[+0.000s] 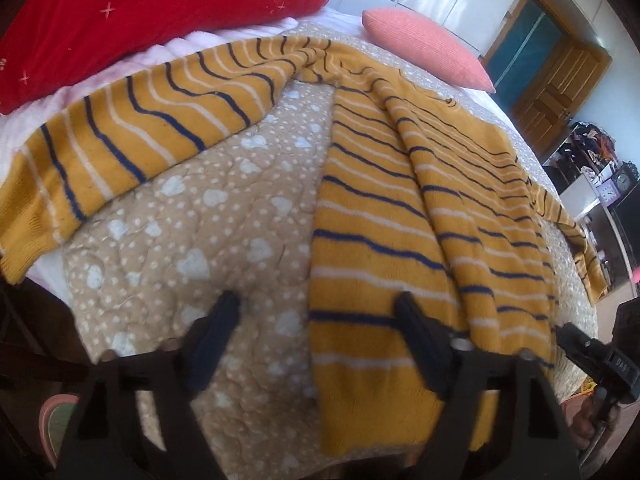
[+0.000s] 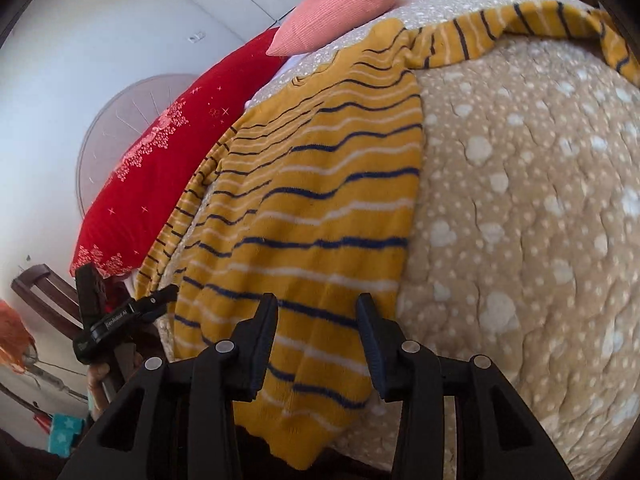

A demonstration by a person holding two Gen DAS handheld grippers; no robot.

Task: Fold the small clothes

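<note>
A red pillow (image 1: 132, 12) and a pink cushion (image 1: 428, 46) lie at the far edge of the spotted bedspread (image 1: 192, 248).

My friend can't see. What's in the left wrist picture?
A yellow striped sweater lies spread on a spotted tan blanket, one sleeve stretched left. The left gripper hovers at its hem, jaws open. Red and pink pillows sit behind.

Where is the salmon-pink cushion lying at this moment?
The salmon-pink cushion lies at the far end of the bed, beyond the striped sweater's collar and beside the red pillow; both wrist views show it near the top of the frame.
</note>
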